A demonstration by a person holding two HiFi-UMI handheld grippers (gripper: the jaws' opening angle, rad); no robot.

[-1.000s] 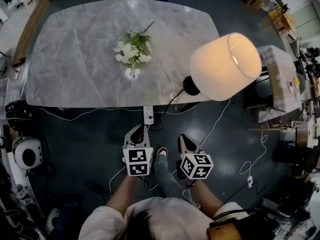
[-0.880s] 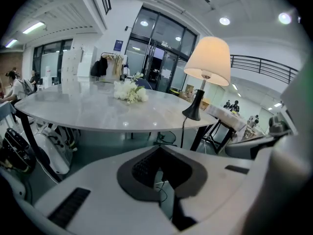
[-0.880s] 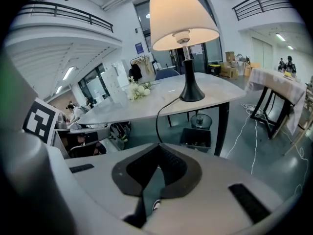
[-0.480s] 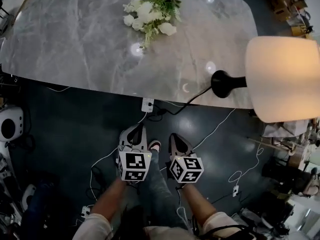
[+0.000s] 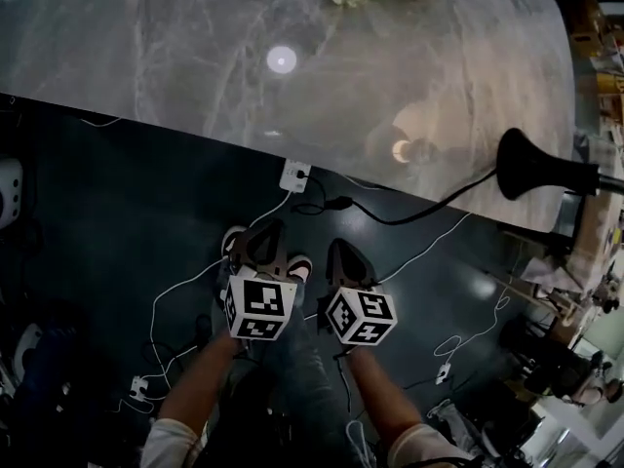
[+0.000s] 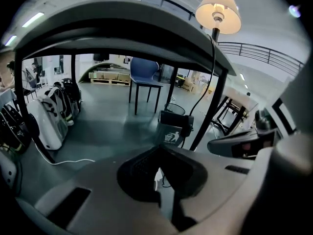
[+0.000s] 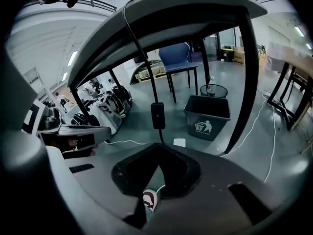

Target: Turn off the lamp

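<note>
Head view.
- Table (image 5: 195, 86): grey marble top, taken as the landmark.
- Lamp (image 5: 531, 164): only the black base shows, at the table's right edge. The shade is out of frame, and a warm glow reflects on the top beside it.
- Cord (image 5: 409, 217): black, runs from the base over the table's near edge and down to the floor.
- Left gripper (image 5: 265, 230) and right gripper (image 5: 335, 246): both low in front of the table, well apart from the lamp. Neither touches anything.

Left gripper view (from beneath the table).
- The fingers are drawn together with nothing between them.
- The lamp stands on the table's far right corner. It has a cream drum shade on a slim black stem, and the bulb is plainly lit.
- Bin (image 6: 171, 131): under the table.

Right gripper view.
- The fingers are closed to a sliver and hold nothing. A shoe (image 7: 149, 199) shows through the gap.
- The cord hangs from the table's edge and carries a black box (image 7: 157, 115), probably the inline switch, just ahead of the jaws.

Progress: none visible. The lamp is not yet off. What is left is to reach the switch and press it.
</note>
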